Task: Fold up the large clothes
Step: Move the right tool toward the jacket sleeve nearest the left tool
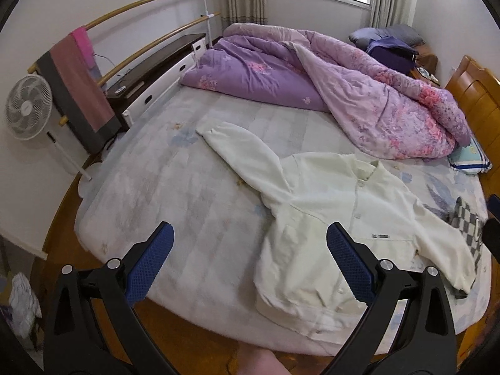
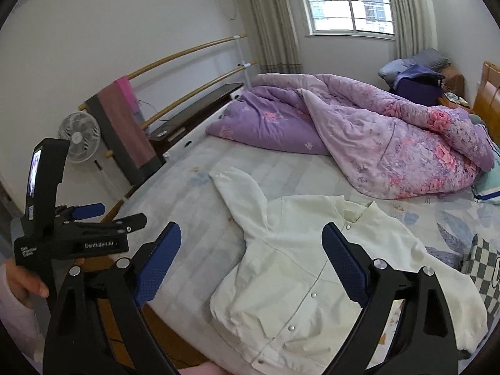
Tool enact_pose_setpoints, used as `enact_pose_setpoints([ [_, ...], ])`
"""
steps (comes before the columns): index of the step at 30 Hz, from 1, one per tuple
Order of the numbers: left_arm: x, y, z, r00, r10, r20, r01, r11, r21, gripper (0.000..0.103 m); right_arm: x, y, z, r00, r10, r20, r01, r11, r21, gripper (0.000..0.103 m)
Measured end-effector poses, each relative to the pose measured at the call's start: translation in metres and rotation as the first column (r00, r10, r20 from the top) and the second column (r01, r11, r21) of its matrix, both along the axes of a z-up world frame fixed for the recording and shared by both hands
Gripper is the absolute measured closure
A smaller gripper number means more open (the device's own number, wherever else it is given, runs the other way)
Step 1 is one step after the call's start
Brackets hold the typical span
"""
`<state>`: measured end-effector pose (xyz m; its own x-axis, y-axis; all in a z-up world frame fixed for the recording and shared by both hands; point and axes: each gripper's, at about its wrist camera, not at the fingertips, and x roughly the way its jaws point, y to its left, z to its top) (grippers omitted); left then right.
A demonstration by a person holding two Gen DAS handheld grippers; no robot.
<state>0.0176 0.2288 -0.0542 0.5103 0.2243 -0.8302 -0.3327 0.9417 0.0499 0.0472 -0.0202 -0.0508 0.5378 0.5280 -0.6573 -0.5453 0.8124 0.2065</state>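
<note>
On the bed (image 1: pixel 162 187), near its front edge: one cream jacket (image 1: pixel 337 218), laid flat, front up, sleeves spread. Left tool (image 1: pixel 250 256): jaws wide, nothing between them, poised above the jacket's hem corner. Right tool (image 2: pixel 251 256): jaws wide, empty, above the jacket's chest, no contact. Purple quilt (image 1: pixel 312 72) heaped behind.

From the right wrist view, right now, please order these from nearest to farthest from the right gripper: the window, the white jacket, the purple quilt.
Measured from the right gripper:
1. White jacket, lying flat on the bed just under and ahead of the open fingers.
2. Purple quilt, bunched up across the far part of the bed.
3. Window, in the back wall beyond the bed.
</note>
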Motion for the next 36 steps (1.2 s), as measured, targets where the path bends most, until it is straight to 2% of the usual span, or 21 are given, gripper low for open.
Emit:
enact_pose_setpoints([
  [5,0.055,0.074,-0.035,0.998,-0.049,-0.028,0.048,0.998,-0.032,0.005,0.032,0.046,-0.037,0.99,-0.114,-0.077,0.111,0.992,-0.053,0.016],
  [11,0.138,0.163,-0.094,0.995,-0.085,-0.05,0.08,0.992,-0.101,0.005,0.076,0.091,-0.083,0.971,-0.195,-0.136,0.174,0.973,-0.154,0.029],
  [17,0.219,0.25,-0.156,1.0,0.015,-0.014,-0.018,0.979,-0.202,0.005,0.125,0.119,-0.132,0.956,-0.226,-0.186,0.186,0.96,-0.21,0.03],
  [20,0.261,0.286,-0.191,0.997,0.069,-0.031,-0.074,0.965,-0.253,0.005,0.148,0.128,-0.157,0.939,-0.256,-0.23,0.201,0.95,-0.237,0.03],
  [24,0.311,0.318,-0.244,0.992,0.106,-0.072,-0.121,0.958,-0.261,0.006,0.174,0.133,-0.186,0.919,-0.294,-0.264,0.227,0.94,-0.256,0.03],
  [28,0.348,0.341,-0.291,0.986,0.134,-0.101,-0.156,0.954,-0.257,0.006,0.198,0.136,-0.212,0.906,-0.32,-0.278,0.244,0.93,-0.276,0.03],
  [31,0.37,0.353,-0.32,0.984,0.142,-0.112,-0.168,0.945,-0.28,0.006,0.21,0.138,-0.233,0.9,-0.328,-0.287,0.242,0.924,-0.297,0.03],
  [33,0.387,0.365,-0.345,0.973,0.171,-0.153,-0.208,0.938,-0.278,0.006,0.215,0.139,-0.247,0.89,-0.339,-0.305,0.244,0.919,-0.31,0.03],
  [35,0.4,0.376,-0.37,0.967,0.184,-0.178,-0.232,0.922,-0.31,0.015,0.221,0.139,-0.261,0.876,-0.351,-0.33,0.252,0.918,-0.305,0.03],
  [36,0.406,0.381,-0.384,0.959,0.195,-0.207,-0.255,0.911,-0.323,0.041,0.223,0.139,-0.266,0.872,-0.355,-0.337,0.257,0.918,-0.302,0.03],
])
